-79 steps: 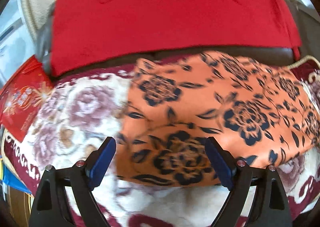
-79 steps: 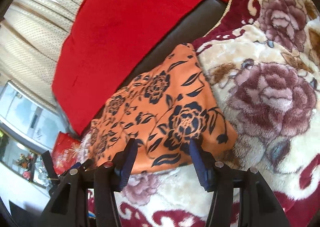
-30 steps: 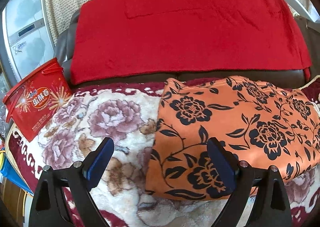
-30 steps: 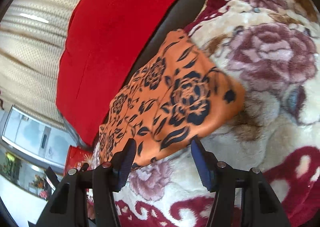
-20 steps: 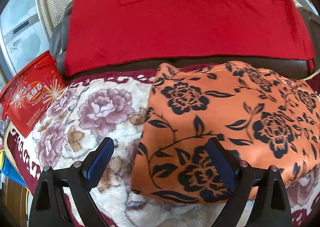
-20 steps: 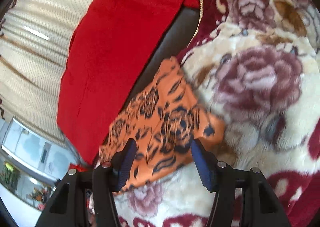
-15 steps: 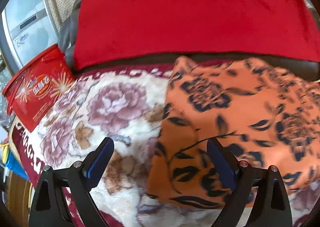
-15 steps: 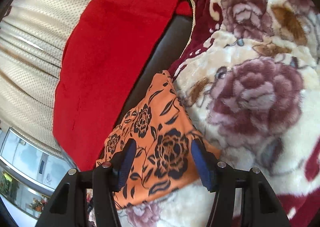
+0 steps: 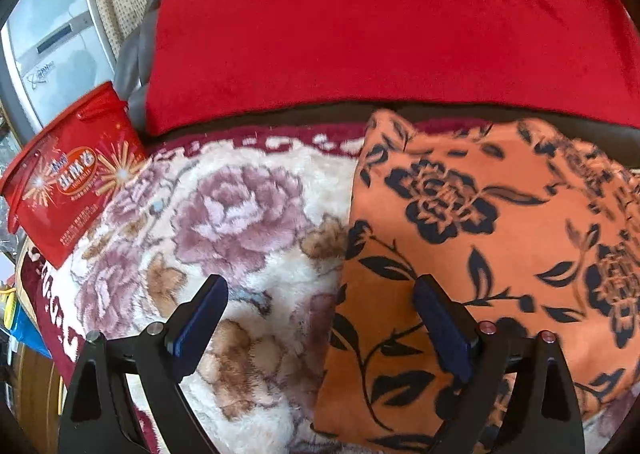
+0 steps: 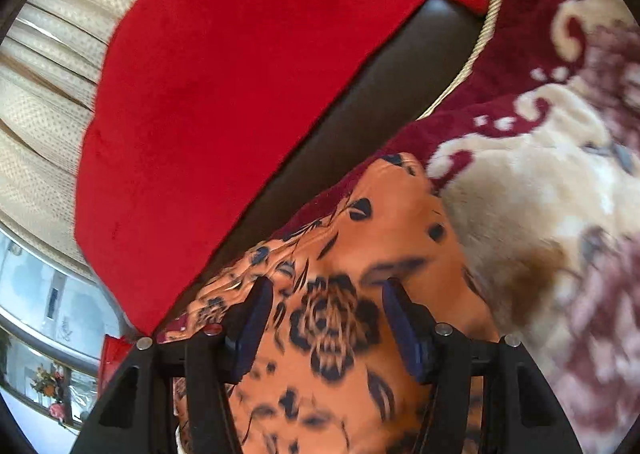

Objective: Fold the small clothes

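An orange garment with black flower print [image 9: 480,238] lies flat on a floral plush blanket [image 9: 224,222]. My left gripper [image 9: 320,306] is open and hovers over the garment's left edge, one finger over the blanket and one over the cloth. In the right wrist view the same garment [image 10: 360,254] fills the lower middle. My right gripper [image 10: 328,314] is open and low over the garment's right end, holding nothing.
A red cloth [image 9: 380,26] drapes over the dark sofa back [image 10: 384,86] behind the garment. A red printed tub [image 9: 68,178] stands at the blanket's left end. A beige curtain [image 10: 36,66] and a window lie beyond.
My right gripper has moved forward and down over the garment's right end. My left gripper has shifted slightly left, so the garment's left edge now lies between its fingers.
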Tool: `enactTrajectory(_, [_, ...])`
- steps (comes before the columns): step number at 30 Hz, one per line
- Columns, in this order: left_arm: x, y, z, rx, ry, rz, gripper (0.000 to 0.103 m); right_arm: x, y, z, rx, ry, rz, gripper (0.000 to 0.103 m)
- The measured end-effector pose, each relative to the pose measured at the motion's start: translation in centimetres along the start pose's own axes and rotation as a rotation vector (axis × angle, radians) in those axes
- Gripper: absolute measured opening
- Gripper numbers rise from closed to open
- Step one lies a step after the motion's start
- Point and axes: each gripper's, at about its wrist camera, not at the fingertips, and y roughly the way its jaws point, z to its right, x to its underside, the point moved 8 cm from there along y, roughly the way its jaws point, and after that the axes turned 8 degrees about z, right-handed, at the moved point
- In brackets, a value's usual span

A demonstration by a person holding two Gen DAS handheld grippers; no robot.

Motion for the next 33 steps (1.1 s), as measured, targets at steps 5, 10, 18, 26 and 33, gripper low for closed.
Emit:
enactTrajectory(5, [-0.1, 0.0, 0.8, -0.013, 0.046, 0.031, 0.094, -0.2, 1.3, -0.2, 0.029, -0.017, -0.009, 0.057])
enactTrajectory(10, [-0.8, -1.9, 1.1, 0.035, 0.023, 0.078, 0.094, 1.4, -1.7, -2.3, -0.071, -0.023, -0.001, 0.058])
enactTrajectory(18, [-1.3, -5.3, 0.5, 0.061, -0.003, 0.165, 0.094, 6.0, -7.6, -5.6, -0.183, -0.111, 0.014, 0.060])
enactTrajectory(26, [-0.8, -6.7, 0.8, 0.101, -0.025, 0.165, 0.094, 11.4, -12.1, -2.7, -0.192, -0.078, 0.004, 0.061])
enactTrajectory(33, [1.7, -4.6, 3.0, 0.132, 0.018, 0.035, 0.094, 10.7, -12.2, 1.5, -0.126, 0.005, 0.026, 0.061])
